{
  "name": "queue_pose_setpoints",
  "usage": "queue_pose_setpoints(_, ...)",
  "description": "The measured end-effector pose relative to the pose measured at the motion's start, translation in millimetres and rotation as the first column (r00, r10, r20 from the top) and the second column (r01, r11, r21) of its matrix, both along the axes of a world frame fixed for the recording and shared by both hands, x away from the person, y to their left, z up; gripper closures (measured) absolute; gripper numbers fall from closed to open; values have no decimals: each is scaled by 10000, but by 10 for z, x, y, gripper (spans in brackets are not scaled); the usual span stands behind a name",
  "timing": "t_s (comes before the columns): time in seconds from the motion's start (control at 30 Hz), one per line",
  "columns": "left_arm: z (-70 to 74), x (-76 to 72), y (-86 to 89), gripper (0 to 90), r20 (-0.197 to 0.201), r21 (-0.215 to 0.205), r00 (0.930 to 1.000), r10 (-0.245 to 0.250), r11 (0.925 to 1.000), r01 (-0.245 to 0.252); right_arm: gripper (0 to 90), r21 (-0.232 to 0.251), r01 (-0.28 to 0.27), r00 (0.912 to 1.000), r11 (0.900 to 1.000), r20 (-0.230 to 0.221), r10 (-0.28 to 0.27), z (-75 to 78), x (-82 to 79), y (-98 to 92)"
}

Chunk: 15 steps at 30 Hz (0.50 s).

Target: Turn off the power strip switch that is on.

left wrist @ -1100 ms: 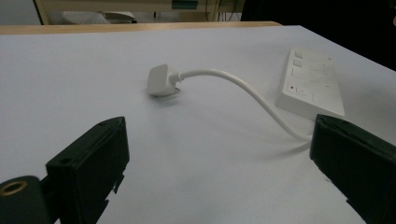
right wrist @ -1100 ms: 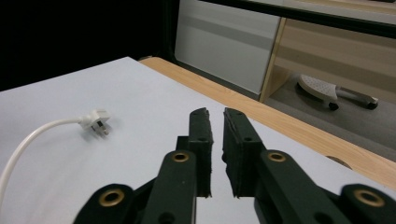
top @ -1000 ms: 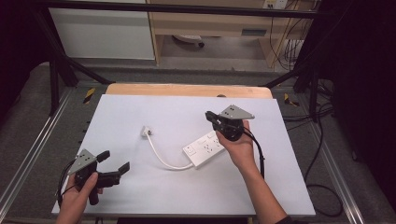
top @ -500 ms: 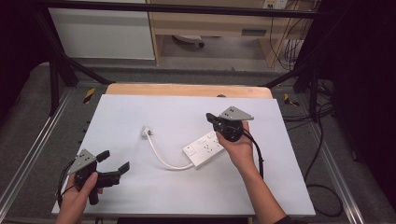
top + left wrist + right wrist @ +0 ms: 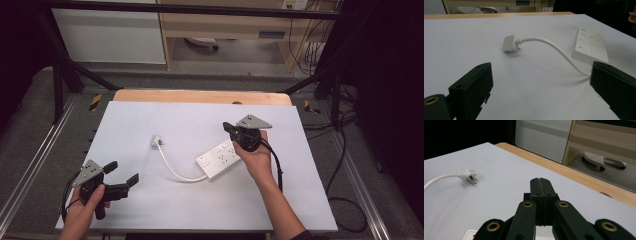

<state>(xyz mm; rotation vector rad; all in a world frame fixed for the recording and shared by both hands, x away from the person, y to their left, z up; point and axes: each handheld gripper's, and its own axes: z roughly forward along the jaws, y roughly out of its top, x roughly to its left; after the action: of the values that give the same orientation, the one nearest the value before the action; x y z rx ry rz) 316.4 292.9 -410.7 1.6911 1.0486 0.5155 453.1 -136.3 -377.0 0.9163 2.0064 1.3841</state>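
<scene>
A white power strip (image 5: 218,158) lies near the middle of the white table top (image 5: 200,120); it also appears at the right in the left gripper view (image 5: 590,45). Its white cable (image 5: 172,170) curves left to a white plug (image 5: 156,140), which rests on the sheet (image 5: 510,43) (image 5: 469,176). My right gripper (image 5: 228,127) hovers just above the strip's far end, jaws pressed together with nothing between them (image 5: 540,181). My left gripper (image 5: 122,172) stands open at the front left of the table, facing the plug and strip, its jaws wide apart (image 5: 536,82).
A wooden edge (image 5: 200,96) borders the table's far side. Metal frame rails (image 5: 30,165) run along both sides. Beyond the table stand a white cabinet (image 5: 110,35) and a wooden shelf unit (image 5: 225,25). Cables (image 5: 345,200) trail on the floor at right.
My right gripper has drifted slightly right above the strip's far end. The left gripper, strip and plug have not moved.
</scene>
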Motion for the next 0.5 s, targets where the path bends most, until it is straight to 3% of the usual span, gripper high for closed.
queue_pose_setpoints(0.5,2,-4,-1,46,8,19,10000,-7,10000,7,900,-57,199,9988,9998,-442,-202,-126,45,-49)
